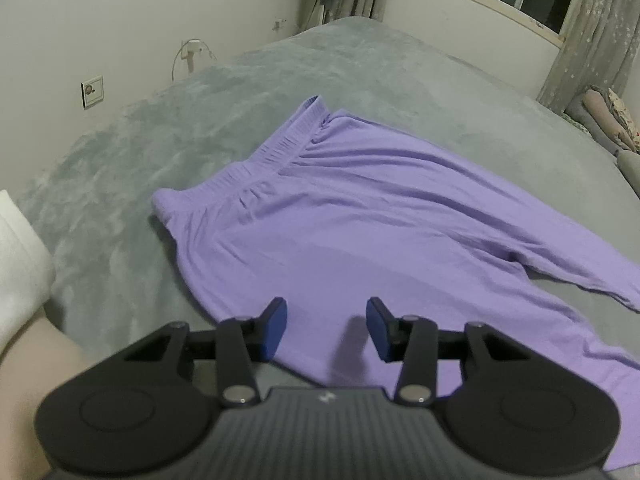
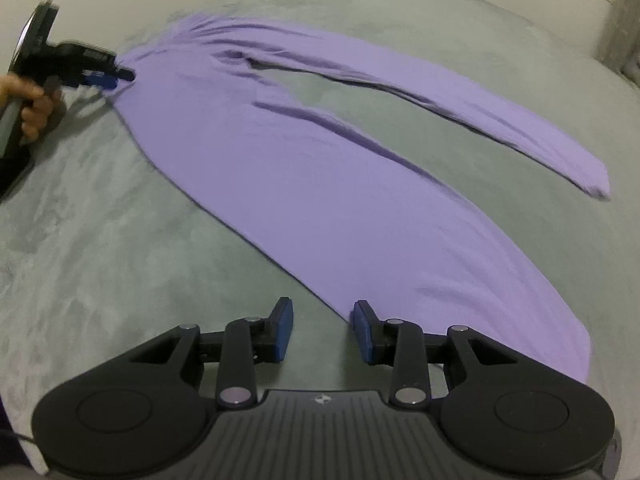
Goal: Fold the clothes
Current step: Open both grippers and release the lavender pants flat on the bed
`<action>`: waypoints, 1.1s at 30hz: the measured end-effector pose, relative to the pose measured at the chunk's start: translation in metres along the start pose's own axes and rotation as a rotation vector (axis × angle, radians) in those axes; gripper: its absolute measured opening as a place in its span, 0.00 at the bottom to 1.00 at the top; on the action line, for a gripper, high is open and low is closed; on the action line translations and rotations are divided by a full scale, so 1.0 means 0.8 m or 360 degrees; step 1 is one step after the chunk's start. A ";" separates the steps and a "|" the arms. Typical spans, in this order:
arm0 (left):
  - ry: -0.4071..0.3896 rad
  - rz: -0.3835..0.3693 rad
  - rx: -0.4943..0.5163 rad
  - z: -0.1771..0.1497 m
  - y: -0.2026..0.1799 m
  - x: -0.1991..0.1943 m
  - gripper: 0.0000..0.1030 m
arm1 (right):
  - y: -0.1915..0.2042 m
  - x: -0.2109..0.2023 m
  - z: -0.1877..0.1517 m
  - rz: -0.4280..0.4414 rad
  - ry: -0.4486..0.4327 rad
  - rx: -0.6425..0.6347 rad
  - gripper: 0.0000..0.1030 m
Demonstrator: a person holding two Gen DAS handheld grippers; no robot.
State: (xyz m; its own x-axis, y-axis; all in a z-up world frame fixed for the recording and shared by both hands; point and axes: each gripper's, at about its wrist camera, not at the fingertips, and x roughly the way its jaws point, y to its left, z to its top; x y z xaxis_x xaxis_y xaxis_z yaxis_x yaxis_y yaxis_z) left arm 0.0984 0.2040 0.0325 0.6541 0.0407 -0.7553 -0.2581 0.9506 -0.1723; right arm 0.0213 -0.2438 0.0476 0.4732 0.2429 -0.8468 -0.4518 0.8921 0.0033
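Purple trousers [image 2: 320,184], grey bedspread [image 2: 100,240], no legible writing

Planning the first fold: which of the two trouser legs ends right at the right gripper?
The near, wider leg of the purple trousers: its hem reaches the right gripper. The far, narrower leg ends well away across the grey bedcover.

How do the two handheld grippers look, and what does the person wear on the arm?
Both the left gripper and the right gripper share one design: a matte black ribbed body with a small white logo, two round side discs, black linkage bars with silver pivot pins, and blue pads on the fingers. A white sleeve covers the left arm.
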 end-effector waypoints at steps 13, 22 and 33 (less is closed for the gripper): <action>0.0002 -0.0024 -0.0029 0.002 -0.001 -0.001 0.41 | -0.059 -0.023 -0.008 -0.0387 -0.0094 0.0344 0.38; 0.0029 -0.0050 -0.0041 0.001 -0.002 0.003 0.41 | -0.006 -0.011 -0.025 -0.0337 0.0020 -0.0056 0.38; 0.0033 -0.0058 -0.0024 0.001 0.000 0.004 0.44 | 0.009 0.014 -0.011 -0.0566 0.0083 -0.0107 0.01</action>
State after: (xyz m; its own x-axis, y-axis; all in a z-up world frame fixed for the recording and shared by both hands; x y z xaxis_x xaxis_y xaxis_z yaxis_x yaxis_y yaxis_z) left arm 0.1009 0.2045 0.0305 0.6485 -0.0004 -0.7612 -0.2451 0.9466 -0.2093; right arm 0.0168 -0.2378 0.0332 0.5712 -0.0995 -0.8148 -0.3154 0.8898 -0.3298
